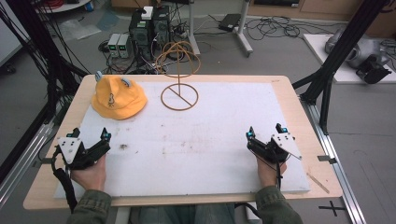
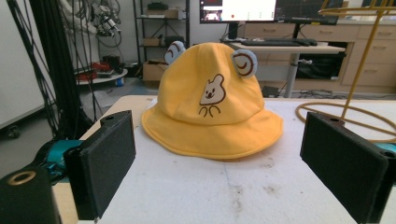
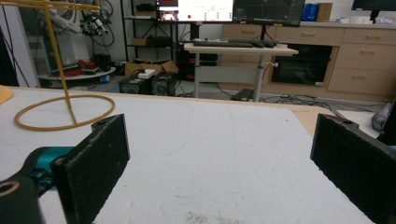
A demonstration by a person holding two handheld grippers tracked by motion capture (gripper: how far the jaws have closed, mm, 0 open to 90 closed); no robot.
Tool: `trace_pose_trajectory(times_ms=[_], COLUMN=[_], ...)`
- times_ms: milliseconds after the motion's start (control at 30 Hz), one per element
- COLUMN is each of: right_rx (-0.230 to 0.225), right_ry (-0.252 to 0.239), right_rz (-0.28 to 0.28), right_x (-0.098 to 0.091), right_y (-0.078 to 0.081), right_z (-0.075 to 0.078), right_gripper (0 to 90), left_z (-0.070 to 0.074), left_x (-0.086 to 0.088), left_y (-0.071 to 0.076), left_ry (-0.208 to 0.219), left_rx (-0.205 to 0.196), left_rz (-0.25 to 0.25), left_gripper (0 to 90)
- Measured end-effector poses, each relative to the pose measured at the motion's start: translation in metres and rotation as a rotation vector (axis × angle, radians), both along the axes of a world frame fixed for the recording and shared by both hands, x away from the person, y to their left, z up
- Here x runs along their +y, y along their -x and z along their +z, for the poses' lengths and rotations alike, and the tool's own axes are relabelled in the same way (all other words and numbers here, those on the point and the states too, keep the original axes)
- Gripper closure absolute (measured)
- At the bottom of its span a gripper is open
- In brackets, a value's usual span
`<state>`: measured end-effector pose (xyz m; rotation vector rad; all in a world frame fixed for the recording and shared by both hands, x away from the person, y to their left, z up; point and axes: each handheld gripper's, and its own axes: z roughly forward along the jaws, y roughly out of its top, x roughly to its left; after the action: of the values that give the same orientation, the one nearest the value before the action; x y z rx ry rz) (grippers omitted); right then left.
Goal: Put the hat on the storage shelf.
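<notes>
Left gripper and right gripper rest low on the white worktop, well apart, fingers spread, holding nothing. Yellow hat sits far left, crown up. Wire stand beside it, apparently not touching.

Left gripper: held in the person's left hand at the near left of the table, jaws spread wide apart, nothing between them. Right gripper: held in the right hand at the table's near right, jaws likewise wide apart.
</notes>
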<state>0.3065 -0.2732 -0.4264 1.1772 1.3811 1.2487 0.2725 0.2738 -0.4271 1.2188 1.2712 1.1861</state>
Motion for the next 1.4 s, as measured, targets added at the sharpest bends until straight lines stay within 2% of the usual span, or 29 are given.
trace_pose_trajectory(times_ms=[333,533,633,733,800,867,1000,1100,1133,1200,1267,1300,1400], right_rx=[-0.001,0.000,-0.002,0.008,0.012,0.009,-0.004,0.016,0.023,0.022,0.021,0.027,0.023], right_ry=[-0.001,0.003,-0.004,-0.015,-0.023,-0.024,-0.015,-0.030,-0.040,-0.045,-0.049,-0.054,-0.062], right_rz=[0.003,0.004,0.001,0.002,0.010,0.011,0.018,0.025,0.029,0.033,0.038,0.038,0.043], right_x=[0.000,0.000,-0.001,-0.002,-0.003,-0.002,-0.002,-0.003,-0.002,-0.003,-0.003,-0.003,-0.004], right_y=[0.001,0.000,0.000,0.001,0.002,0.003,0.003,0.000,0.000,0.000,-0.001,-0.001,-0.003], right_z=[0.001,0.000,0.001,0.002,0.002,0.002,0.004,0.002,0.001,0.001,0.001,0.001,0.001], right_gripper=[4.2,4.2,4.2,4.2,4.2,4.2,4.2,4.2,4.2,4.2,4.2,4.2,4.2], left_z=[0.003,0.004,0.008,0.012,0.015,0.023,0.046,0.062,0.068,0.076,0.081,0.081,0.079], left_x=[-0.003,-0.005,-0.007,-0.008,-0.007,-0.005,-0.003,-0.004,-0.005,-0.008,-0.012,-0.014,-0.022], left_y=[0.000,0.002,0.003,0.005,0.003,-0.002,-0.018,-0.038,-0.045,-0.058,-0.074,-0.082,-0.109], left_ry=[-0.022,-0.003,0.005,0.039,0.037,0.016,-0.022,-0.037,-0.040,-0.032,-0.038,-0.047,-0.036], left_rx=[-0.004,-0.011,-0.011,-0.015,-0.007,0.007,0.001,0.008,0.009,-0.013,-0.032,-0.028,0.001], left_rz=[-0.020,-0.029,-0.033,-0.044,-0.050,-0.050,-0.037,-0.025,-0.019,-0.003,0.004,0.002,-0.023], left_gripper=[10.6,10.6,10.6,10.6,10.7,10.7,10.6,13.7,13.8,15.2,15.2,15.2,15.2])
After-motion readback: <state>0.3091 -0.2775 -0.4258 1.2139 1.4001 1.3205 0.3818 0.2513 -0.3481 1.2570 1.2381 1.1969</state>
